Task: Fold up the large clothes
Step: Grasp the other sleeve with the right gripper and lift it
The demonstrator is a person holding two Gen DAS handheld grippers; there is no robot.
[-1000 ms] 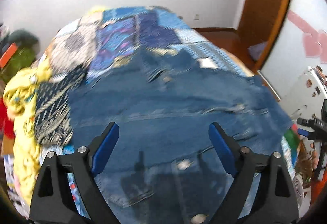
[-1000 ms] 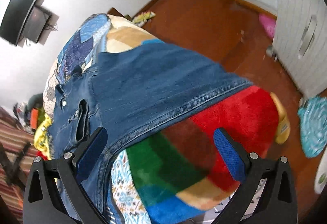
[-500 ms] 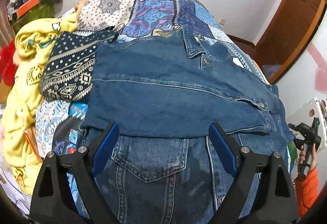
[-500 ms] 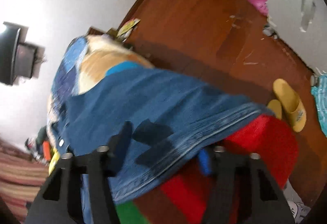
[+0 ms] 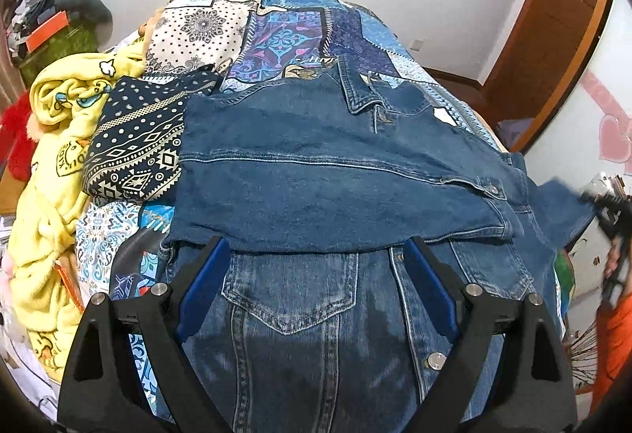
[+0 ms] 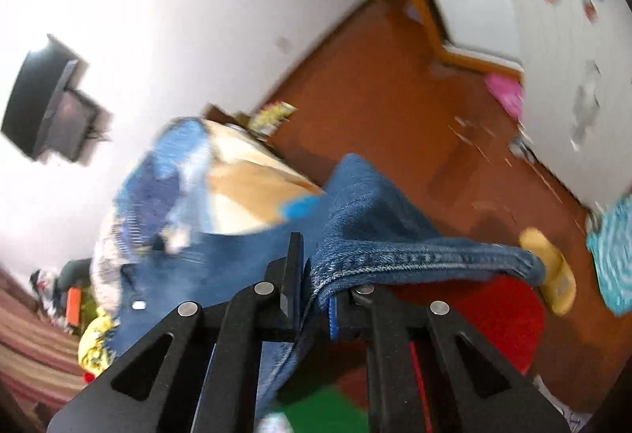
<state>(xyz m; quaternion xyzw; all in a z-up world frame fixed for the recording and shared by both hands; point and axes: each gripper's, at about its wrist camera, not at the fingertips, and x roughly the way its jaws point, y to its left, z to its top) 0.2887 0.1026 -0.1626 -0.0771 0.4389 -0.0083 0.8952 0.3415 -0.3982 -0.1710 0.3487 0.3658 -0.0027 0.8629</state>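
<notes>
Bright, even light; right view motion-blurred (fisheye edges dark).

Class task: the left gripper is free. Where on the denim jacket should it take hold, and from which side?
Probably the folded sleeve's near edge, approached from the near side: the left gripper is open right at it, and that edge lies loose over the jacket front. The right gripper already pinches the hem.

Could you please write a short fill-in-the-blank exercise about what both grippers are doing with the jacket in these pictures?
1. The right gripper is shut on the hem of the ____ jacket.
2. The left gripper hovers over the jacket with its jaws ____.
3. Left of the jacket lies a crumpled ____ blanket.
4. On the floor beside the red rug lies a yellow ____.

Missing words: denim; open; yellow; slipper
</notes>
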